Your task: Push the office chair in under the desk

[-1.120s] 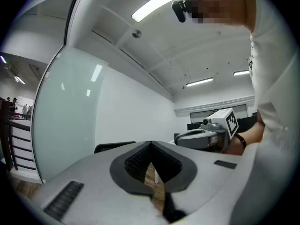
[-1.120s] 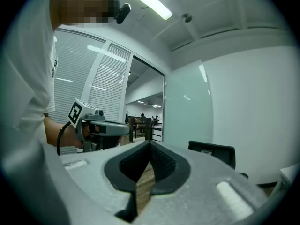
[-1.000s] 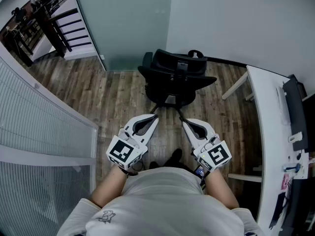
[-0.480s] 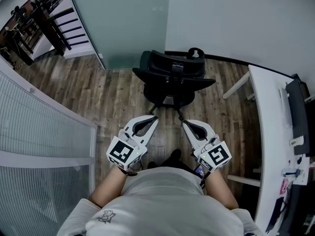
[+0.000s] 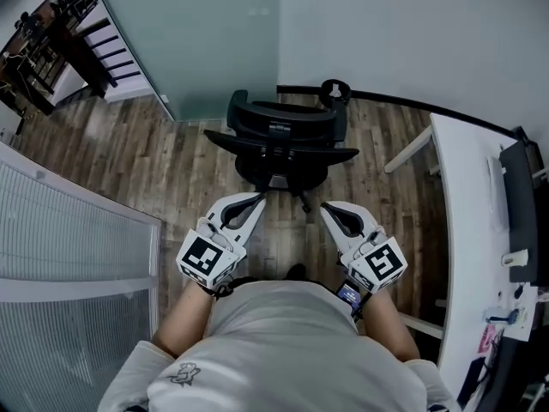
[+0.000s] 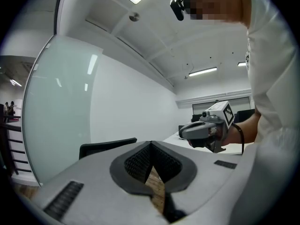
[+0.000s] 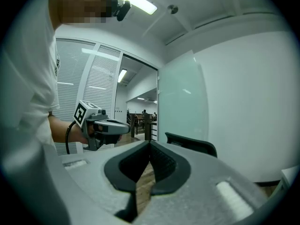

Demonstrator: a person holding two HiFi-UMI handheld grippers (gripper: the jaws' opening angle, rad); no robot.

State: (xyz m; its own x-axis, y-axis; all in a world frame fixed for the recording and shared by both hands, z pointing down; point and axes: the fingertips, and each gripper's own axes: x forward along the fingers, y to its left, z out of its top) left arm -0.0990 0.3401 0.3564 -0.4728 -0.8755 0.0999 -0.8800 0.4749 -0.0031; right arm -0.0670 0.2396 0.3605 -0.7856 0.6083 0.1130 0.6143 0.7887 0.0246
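Observation:
A black office chair [image 5: 281, 140] stands on the wooden floor ahead of me, its backrest toward me, near the white wall. The white desk [image 5: 463, 230] runs along the right side. My left gripper [image 5: 261, 197] and right gripper [image 5: 326, 206] are both shut and hold nothing. They point at the chair's back from a short way behind it, not touching it. The top edge of the chair back [image 6: 107, 146] shows past the jaws in the left gripper view. In the right gripper view, the same chair back [image 7: 191, 144] shows too.
A frosted glass partition [image 5: 206, 33] stands behind the chair at the left. A white slatted blind or panel [image 5: 69, 239] lines the left side. On the desk lie a dark monitor [image 5: 525, 196] and small items [image 5: 506, 316]. A desk leg [image 5: 407, 150] slants beside the chair.
I have stepped forward with both grippers. The chair now sits closer to them and has turned so its back faces me more squarely.

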